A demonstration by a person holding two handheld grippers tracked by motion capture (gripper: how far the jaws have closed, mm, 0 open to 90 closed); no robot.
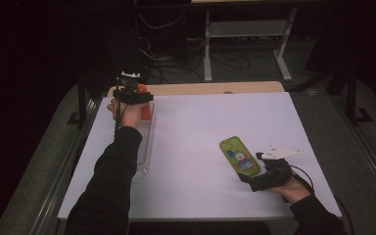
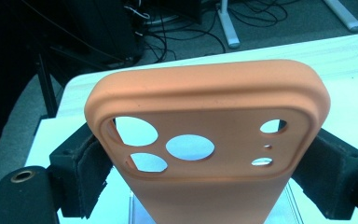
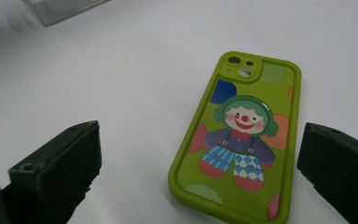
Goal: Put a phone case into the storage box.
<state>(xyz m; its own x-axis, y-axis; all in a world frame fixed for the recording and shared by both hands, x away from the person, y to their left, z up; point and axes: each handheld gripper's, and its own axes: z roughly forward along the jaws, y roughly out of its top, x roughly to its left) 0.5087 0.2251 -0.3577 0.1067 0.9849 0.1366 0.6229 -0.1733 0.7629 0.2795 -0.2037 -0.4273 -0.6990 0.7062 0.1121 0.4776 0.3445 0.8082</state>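
My left gripper (image 1: 136, 96) clamps an orange phone case (image 2: 205, 154) by its long sides, camera cut-outs uppermost, long axis upright, above the far end of a clear tray (image 1: 143, 147) lying along the tabletop's (image 1: 200, 122) left edge; the tray sits directly beneath the case, so I judge the coming move to be straight down; my right gripper (image 1: 254, 178) rests near the front right corner, jaws parted and gripping nothing, a green clown case (image 3: 240, 140) flat between them, long axis running away from the fingers.

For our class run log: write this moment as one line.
left claw: grips orange phone case | right claw: open by green clown phone case
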